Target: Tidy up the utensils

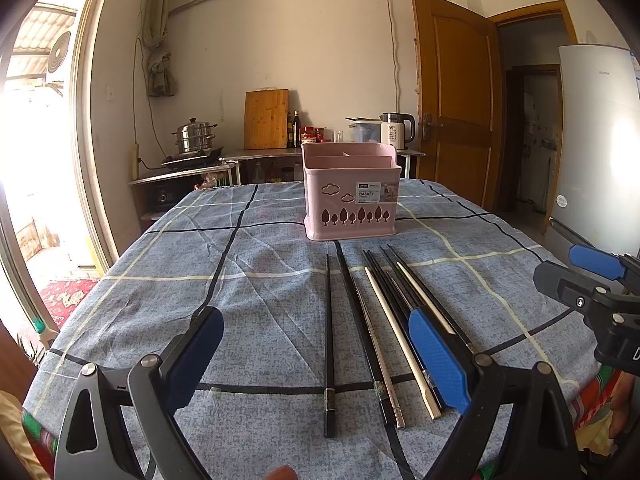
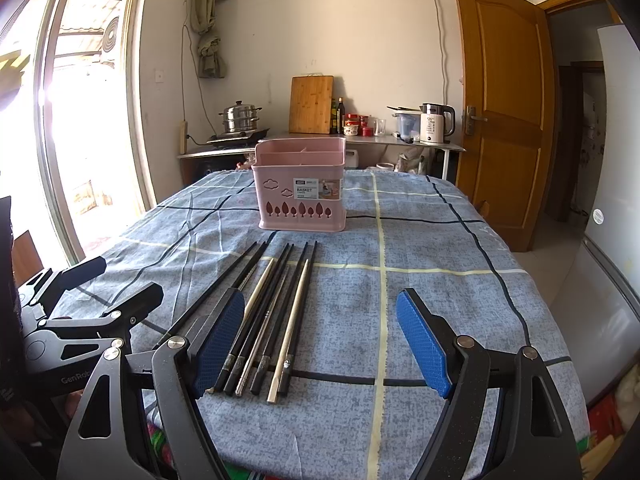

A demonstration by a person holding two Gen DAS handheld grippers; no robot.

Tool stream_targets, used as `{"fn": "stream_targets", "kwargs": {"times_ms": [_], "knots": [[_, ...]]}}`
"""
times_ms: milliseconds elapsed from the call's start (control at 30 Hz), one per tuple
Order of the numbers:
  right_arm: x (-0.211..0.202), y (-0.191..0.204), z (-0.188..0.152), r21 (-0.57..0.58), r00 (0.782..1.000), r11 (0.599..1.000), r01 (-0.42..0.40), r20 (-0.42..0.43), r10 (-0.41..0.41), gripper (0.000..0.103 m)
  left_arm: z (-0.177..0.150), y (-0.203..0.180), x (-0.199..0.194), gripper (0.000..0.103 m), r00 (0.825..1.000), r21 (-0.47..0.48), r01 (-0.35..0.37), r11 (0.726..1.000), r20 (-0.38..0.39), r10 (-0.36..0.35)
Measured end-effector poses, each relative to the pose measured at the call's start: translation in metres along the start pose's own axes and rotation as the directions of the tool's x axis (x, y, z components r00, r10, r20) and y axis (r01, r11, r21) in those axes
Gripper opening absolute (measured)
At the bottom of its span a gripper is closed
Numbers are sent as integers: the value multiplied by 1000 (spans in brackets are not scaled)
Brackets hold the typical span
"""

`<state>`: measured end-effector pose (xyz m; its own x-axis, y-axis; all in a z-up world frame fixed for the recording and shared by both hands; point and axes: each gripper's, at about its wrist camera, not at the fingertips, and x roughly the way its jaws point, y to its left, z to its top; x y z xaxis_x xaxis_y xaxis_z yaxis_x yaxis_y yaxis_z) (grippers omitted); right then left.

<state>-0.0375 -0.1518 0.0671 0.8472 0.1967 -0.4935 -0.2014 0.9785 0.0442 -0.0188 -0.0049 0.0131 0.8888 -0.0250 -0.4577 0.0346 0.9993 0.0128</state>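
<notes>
Several chopsticks, black, pale and metal, lie side by side on the blue checked tablecloth, pointing at a pink utensil basket with empty compartments. One black chopstick lies apart on the left. My left gripper is open above the row's near ends. My right gripper is open and empty, with the chopsticks by its left finger and the basket beyond. Each gripper shows in the other's view: the right, the left.
A counter behind the table holds a steamer pot, a cutting board, bottles and a kettle. A wooden door stands open at the right, a fridge beside it, and a bright doorway at the left.
</notes>
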Motion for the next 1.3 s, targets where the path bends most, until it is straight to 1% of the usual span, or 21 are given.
{"fn": "stream_targets", "kwargs": {"times_ms": [267, 500, 600, 733, 833, 900, 967, 1000, 1133, 1167, 1233, 1300], "knots": [[0, -1, 1, 0, 1000, 1000, 0, -3, 0, 79, 0, 1, 1, 95, 1000, -2, 5, 1000, -11, -5], [11, -2, 3, 1, 1000, 1000, -9, -21, 9, 79, 5, 11, 19, 95, 997, -17, 59, 998, -52, -60], [23, -3, 7, 2, 999, 1000, -26, -43, 26, 79, 10, 14, 32, 95, 993, -9, 82, 997, -79, -83], [43, -1, 14, -21, 997, 999, -39, -74, 37, 79, 16, 21, 56, 95, 990, -11, 78, 997, -114, -78], [60, 0, 20, -22, 994, 999, -48, -100, 45, 79, 22, 26, 74, 90, 987, 6, 63, 998, -146, -61], [72, -2, 24, -22, 993, 999, -33, -117, 30, 79, 26, 29, 88, 89, 981, 10, 43, 999, -189, -40], [82, -3, 28, -22, 991, 999, -29, -131, 26, 79, 30, 33, 102, 87, 974, -13, 20, 1000, -223, -23], [88, -4, 31, -21, 990, 999, -25, -141, 22, 79, 31, 35, 110, 86, 969, -19, 24, 1000, -246, -28], [114, -7, 42, -25, 982, 999, -26, -186, 21, 78, 37, 37, 140, 76, 942, -35, 56, 998, -330, -64], [122, -7, 44, -31, 979, 999, -22, -202, 15, 76, 38, 38, 146, 70, 936, -40, 69, 997, -344, -78], [141, -7, 48, -38, 969, 999, -22, -248, 12, 68, 41, 38, 160, 61, 924, -46, 83, 995, -370, -94], [158, -7, 49, -31, 957, 999, -27, -291, 17, 52, 42, 37, 172, 56, 915, -57, 99, 993, -387, -114]]}}
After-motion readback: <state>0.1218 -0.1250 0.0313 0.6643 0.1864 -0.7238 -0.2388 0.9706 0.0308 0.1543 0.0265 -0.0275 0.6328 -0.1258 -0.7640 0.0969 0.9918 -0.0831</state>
